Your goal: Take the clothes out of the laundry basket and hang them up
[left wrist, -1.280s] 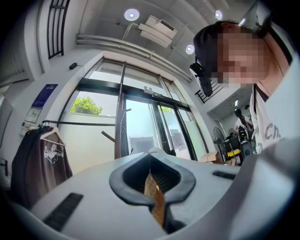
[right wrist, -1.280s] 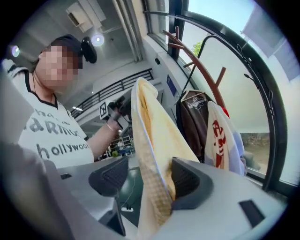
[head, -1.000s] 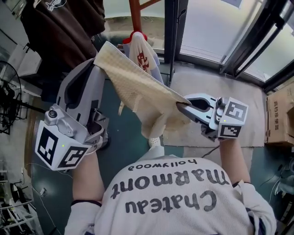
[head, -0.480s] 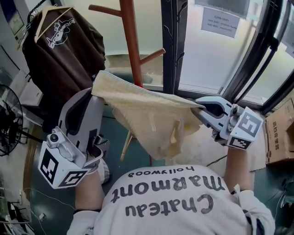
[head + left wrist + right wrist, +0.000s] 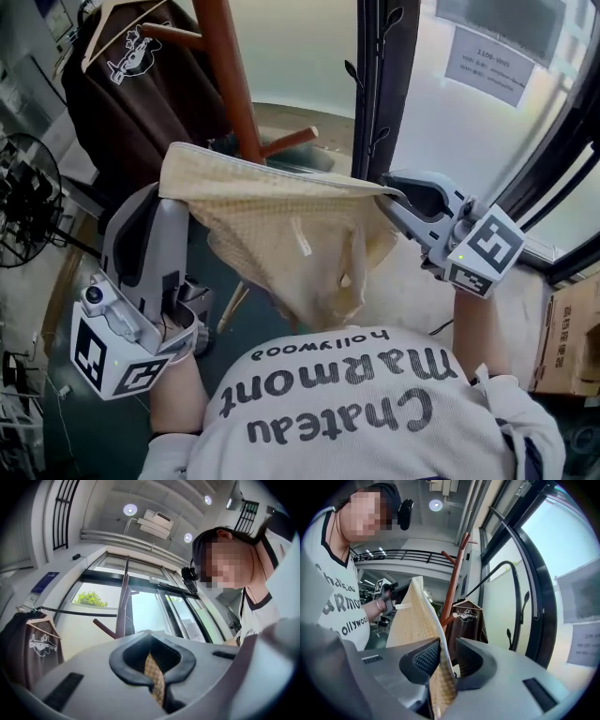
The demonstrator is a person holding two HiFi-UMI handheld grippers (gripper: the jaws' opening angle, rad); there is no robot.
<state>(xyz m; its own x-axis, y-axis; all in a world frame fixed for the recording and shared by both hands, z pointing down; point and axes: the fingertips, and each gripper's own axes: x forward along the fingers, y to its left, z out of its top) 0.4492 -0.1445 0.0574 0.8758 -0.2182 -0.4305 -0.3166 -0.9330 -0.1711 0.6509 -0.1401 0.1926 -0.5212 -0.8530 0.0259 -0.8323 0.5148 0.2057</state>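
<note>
Beige cloth (image 5: 281, 225) we held beside coat stand (image 5: 225, 84): left gripper (image 5: 153, 672) clamped it, right gripper (image 5: 444, 657) jaws opening round it; next likely draping over peg (image 5: 286, 142).

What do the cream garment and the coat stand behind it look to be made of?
Cream garment: soft textile, probably a cotton waffle knit, matte. A fine grid texture shows, and it sags in folds.
Coat stand: seemingly wood with a reddish-brown stain and a slightly satin finish. It has a round pole with angled pegs, though painted metal cannot be ruled out.
</note>
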